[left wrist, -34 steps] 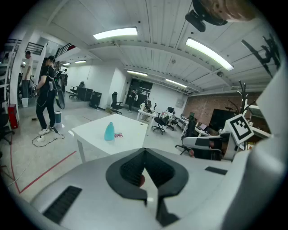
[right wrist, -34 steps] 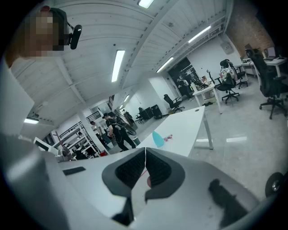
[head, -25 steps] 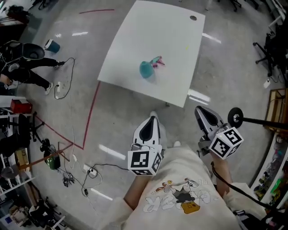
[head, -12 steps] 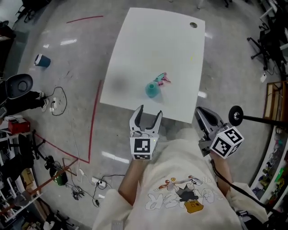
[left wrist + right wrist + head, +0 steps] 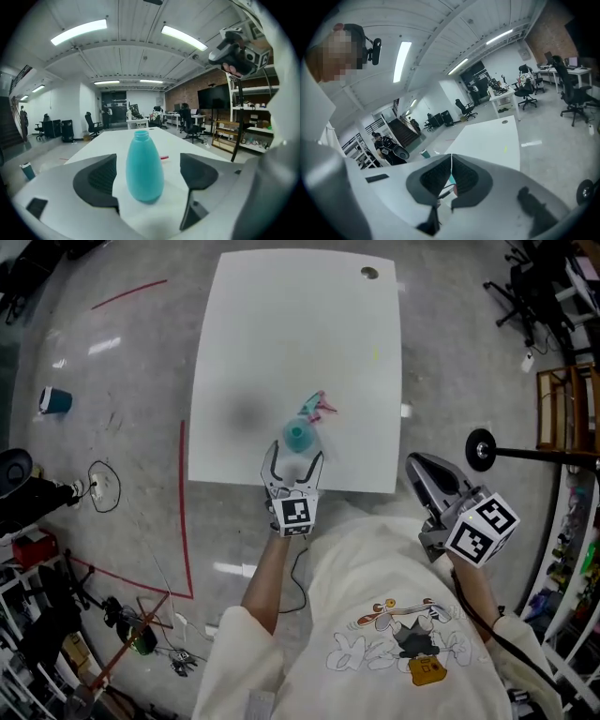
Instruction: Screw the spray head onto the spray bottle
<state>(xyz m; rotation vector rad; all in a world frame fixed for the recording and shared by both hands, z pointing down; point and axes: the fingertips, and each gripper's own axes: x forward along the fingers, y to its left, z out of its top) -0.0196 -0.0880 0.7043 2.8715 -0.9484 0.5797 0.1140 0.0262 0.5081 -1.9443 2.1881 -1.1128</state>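
A teal spray bottle (image 5: 296,437) stands upright without its head near the front edge of the white table (image 5: 281,324). The pink and teal spray head (image 5: 317,409) lies just behind it. My left gripper (image 5: 293,457) is open, its jaws have just been opening, and the bottle (image 5: 143,164) stands between the pads (image 5: 96,180) without touching them. A bit of the spray head (image 5: 164,158) shows behind the bottle. My right gripper (image 5: 420,465) is shut on nothing and hangs off the table's front right corner. Its closed jaws (image 5: 451,161) point toward the table.
The table has a cable hole (image 5: 369,273) at its far right corner. Red tape lines (image 5: 183,512) mark the floor at left, with a teal cup (image 5: 54,400) and cables further left. A stand with a black wheel (image 5: 482,448) is at right.
My left gripper has moved forward and down from beside my body to the table's front edge, opened, and now brackets the bottle. The right gripper stays shut in much the same place.
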